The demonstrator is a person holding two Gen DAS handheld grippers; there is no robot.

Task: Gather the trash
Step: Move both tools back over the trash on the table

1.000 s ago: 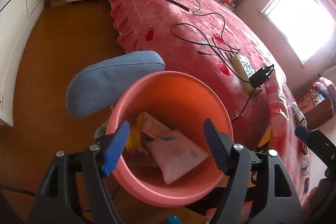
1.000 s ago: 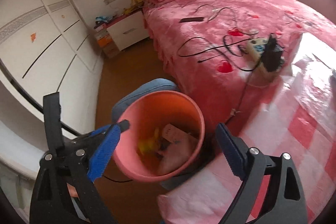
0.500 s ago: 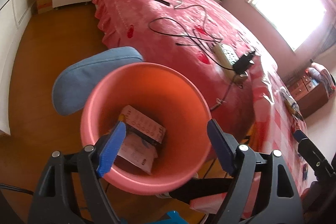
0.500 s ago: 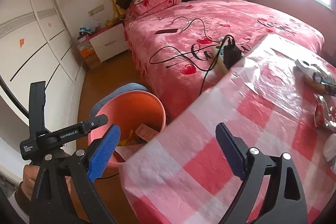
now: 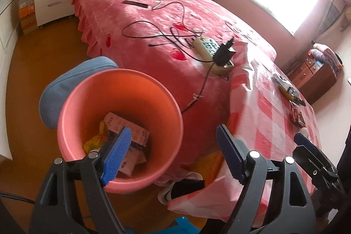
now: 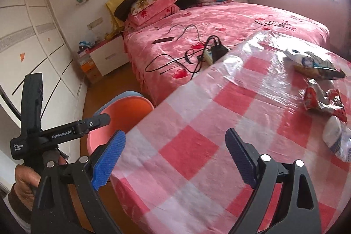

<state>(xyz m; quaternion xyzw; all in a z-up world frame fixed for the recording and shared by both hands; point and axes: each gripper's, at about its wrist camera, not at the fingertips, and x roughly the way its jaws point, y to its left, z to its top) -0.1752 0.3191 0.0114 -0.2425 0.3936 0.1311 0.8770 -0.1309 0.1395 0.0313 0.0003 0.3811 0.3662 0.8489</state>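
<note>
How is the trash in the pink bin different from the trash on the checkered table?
The trash in the pink bin is mostly flat paper boxes piled together; the table's trash is crinkly shiny snack wrappers lying spread out. The boxes are already collected; the wrappers are not yet. Neither open gripper, left gripper or right gripper, touches either.

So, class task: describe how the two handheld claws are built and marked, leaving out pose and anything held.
Both the left claw and the right claw have black plastic frames with silver rivets and two fingers faced with ribbed blue pads. Seen from the right wrist camera, the left tool's black body carries white "GenRobot.AI" lettering, gripped by a bare hand with a dark cuff.
</note>
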